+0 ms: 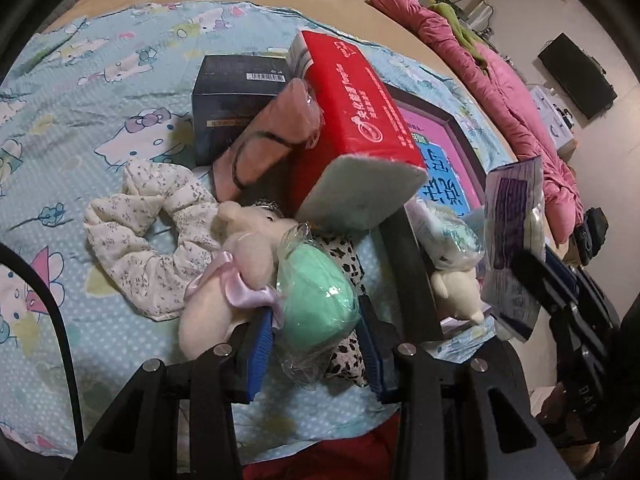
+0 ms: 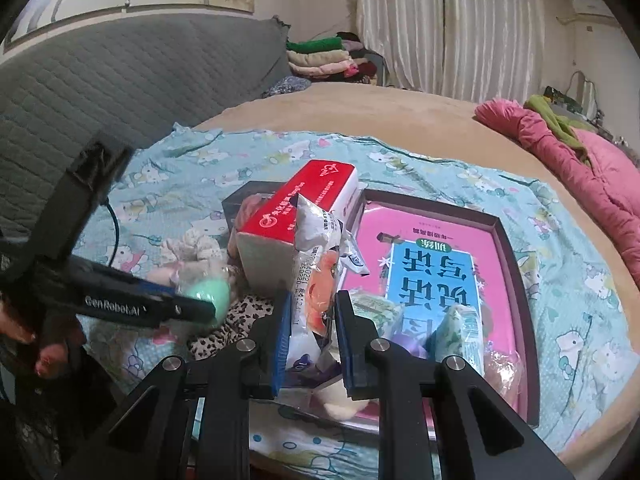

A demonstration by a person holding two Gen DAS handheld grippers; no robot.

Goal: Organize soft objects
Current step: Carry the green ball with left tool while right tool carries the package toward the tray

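Mint-green sponge (image 1: 320, 296) in its clear wrap sits between my left tongs (image 1: 316, 332), pads pressed on it, at six o'clock of the red tissue pack (image 1: 352, 120). My right tongs (image 2: 310, 336) pinch a white packet (image 2: 316, 264).

A home bedroom. A bed (image 2: 400, 104) with a cartoon-cat sheet (image 2: 560, 280), a pink quilt (image 2: 592, 168), and folded clothes (image 2: 320, 60) beside white curtains (image 2: 440, 20).

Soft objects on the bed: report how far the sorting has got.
Done: a few small wrapped soft items already lie in the pink-lined box. In hand: the right claw is shut on a white plastic packet; the left claw straddles a wrapped green sponge. Left: the floral scrunchie, plush toy, leopard-print fabric and red tissue pack are outside the box.
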